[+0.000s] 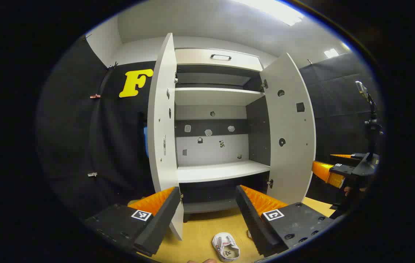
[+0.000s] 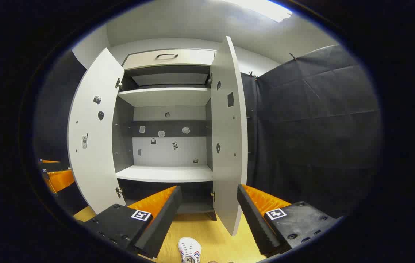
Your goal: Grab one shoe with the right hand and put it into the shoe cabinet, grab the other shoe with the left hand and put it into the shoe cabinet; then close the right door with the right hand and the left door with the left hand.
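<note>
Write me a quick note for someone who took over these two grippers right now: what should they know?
Left gripper: open, holding nothing.
Right gripper: open, holding nothing.
Shoe cabinet: both doors stand open, shelves bare.
White shoe lies on the wooden floor in front of the cabinet; the right gripper view also shows a white shoe on the floor.
Done: nothing yet.
Left: put both shoes in, then close the right and left doors.

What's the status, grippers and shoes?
Left gripper open, right gripper open, both empty. Shoe on floor, shoe too. Cabinet doors open, shelves bare.
</note>
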Demonstrator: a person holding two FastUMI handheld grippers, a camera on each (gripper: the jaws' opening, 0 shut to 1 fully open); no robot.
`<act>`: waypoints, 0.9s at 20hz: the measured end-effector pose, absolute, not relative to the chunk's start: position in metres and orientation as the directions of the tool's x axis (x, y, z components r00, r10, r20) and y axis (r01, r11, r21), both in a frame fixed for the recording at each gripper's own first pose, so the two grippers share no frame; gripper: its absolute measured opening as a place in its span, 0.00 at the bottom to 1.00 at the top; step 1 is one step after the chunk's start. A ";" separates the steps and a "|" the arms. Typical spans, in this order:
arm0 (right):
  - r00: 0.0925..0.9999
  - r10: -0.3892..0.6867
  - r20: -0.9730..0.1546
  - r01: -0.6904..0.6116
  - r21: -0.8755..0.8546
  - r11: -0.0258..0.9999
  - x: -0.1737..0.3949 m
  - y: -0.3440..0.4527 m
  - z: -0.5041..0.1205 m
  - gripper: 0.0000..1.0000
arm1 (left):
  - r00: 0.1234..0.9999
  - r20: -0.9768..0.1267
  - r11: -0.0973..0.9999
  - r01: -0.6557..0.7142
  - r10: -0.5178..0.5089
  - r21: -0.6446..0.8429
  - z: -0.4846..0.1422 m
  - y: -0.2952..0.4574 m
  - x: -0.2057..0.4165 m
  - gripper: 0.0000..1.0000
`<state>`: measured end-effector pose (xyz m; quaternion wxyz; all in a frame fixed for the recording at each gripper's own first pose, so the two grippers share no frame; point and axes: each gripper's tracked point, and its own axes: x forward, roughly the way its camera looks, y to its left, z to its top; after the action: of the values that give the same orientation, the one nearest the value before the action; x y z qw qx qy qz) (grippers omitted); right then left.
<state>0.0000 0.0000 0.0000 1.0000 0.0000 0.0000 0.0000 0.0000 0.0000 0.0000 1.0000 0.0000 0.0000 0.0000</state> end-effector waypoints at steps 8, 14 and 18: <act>1.000 -0.006 -0.021 0.006 0.000 1.000 -0.006 0.004 -0.008 0.98 | 1.000 -0.019 0.999 -0.012 0.011 -0.032 -0.020 -0.001 -0.002 0.95; 0.999 -0.040 -0.024 0.040 0.011 0.999 -0.005 -0.010 -0.007 0.98 | 0.998 -0.061 0.999 -0.013 0.011 -0.034 -0.033 0.002 0.001 0.95; 0.998 -0.065 -0.016 0.065 0.021 0.998 -0.005 -0.020 -0.004 0.98 | 0.997 -0.068 0.999 0.021 -0.024 -0.044 -0.037 -0.010 0.001 0.95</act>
<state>-0.0051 -0.0196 -0.0040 0.9994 0.0107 0.0076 -0.0325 0.0012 -0.0095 -0.0374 0.9991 -0.0216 0.0342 -0.0111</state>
